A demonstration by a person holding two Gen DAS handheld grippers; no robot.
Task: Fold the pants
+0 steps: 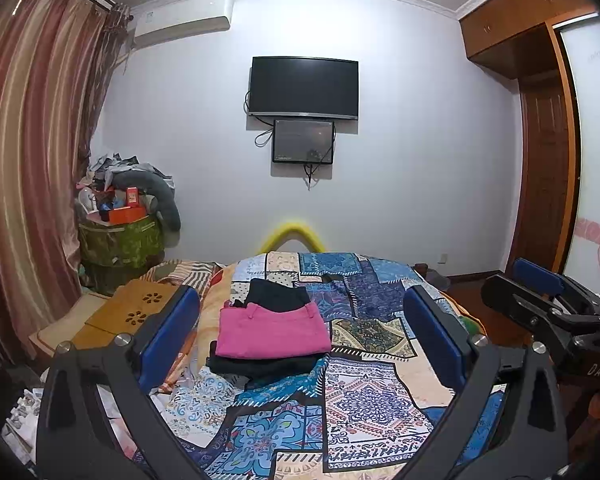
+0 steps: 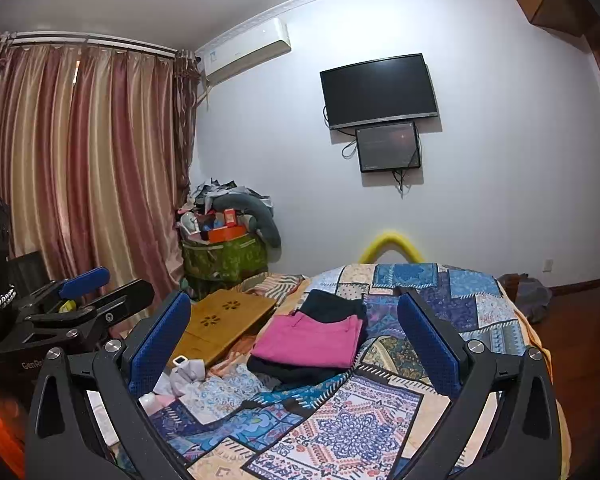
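Observation:
Folded pink pants (image 1: 274, 332) lie on top of a stack with dark folded garments (image 1: 278, 295) on the patchwork bedspread (image 1: 364, 400). The stack also shows in the right wrist view, pink pants (image 2: 312, 340) over dark pieces (image 2: 332, 306). My left gripper (image 1: 300, 340) is open and empty, raised above the bed, with the stack between its blue fingers (image 1: 168, 336) farther off. My right gripper (image 2: 296, 344) is open and empty, held beside the left one. The right gripper also shows at the right edge of the left wrist view (image 1: 540, 296).
A wooden lap table (image 2: 224, 320) lies at the bed's left side. A heaped green hamper (image 2: 228, 256) stands by the curtains. A TV (image 1: 304, 88) and a small screen hang on the far wall. A wardrobe (image 1: 548, 160) stands at right. Small clutter (image 2: 184, 372) lies at the bed's near left.

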